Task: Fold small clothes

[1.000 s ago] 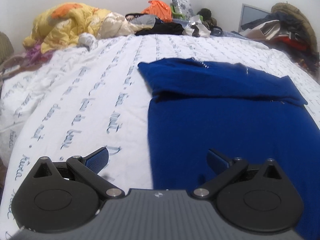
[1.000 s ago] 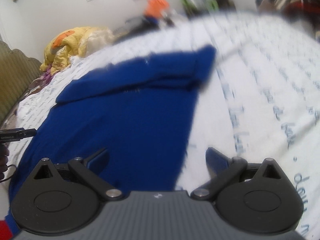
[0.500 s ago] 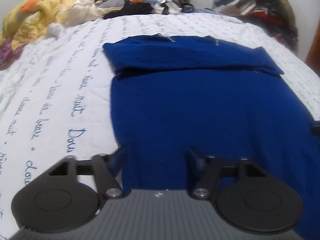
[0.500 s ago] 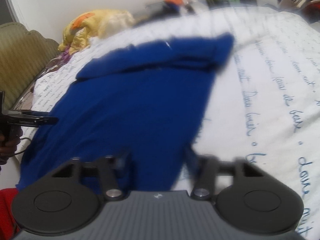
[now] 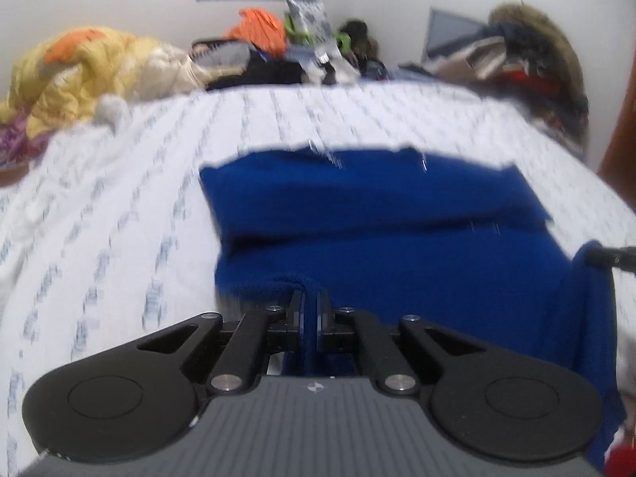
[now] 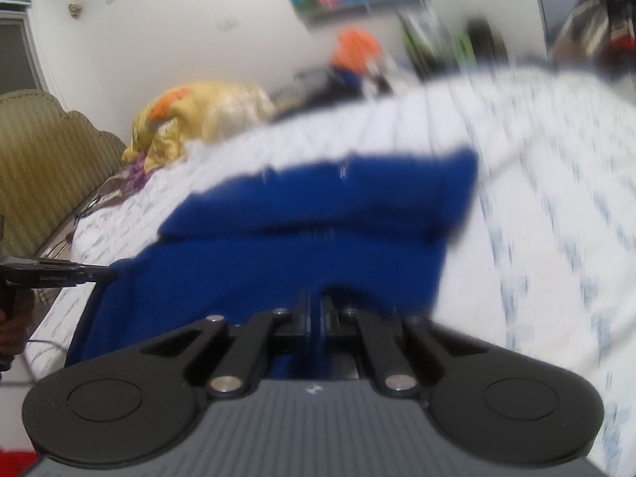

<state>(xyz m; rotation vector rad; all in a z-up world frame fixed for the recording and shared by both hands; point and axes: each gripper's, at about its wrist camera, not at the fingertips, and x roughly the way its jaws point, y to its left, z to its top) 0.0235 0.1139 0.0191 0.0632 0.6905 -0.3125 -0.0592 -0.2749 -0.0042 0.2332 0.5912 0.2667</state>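
Note:
A royal-blue garment (image 5: 377,214) lies on the white printed bedsheet (image 5: 119,206), its far part folded over into a band. My left gripper (image 5: 311,298) is shut on the near left hem, which bunches up between the pads and is lifted off the bed. In the right wrist view the same blue garment (image 6: 318,214) fills the middle, and my right gripper (image 6: 316,302) is shut on its near right hem, also raised. The other gripper's tip shows at each frame's edge, holding cloth. Both views are motion-blurred.
A yellow quilt (image 5: 87,71) lies heaped at the bed's far left. Piled clothes (image 5: 278,51) line the wall at the back, more clothes (image 5: 532,63) at the far right. A padded headboard (image 6: 43,167) stands left of the bed. A hand (image 6: 12,318) holds the other gripper.
Both grippers went from wide open to shut, closing on the near hem of the blue garment. Both then rose, lifting the hem off the bedsheet.

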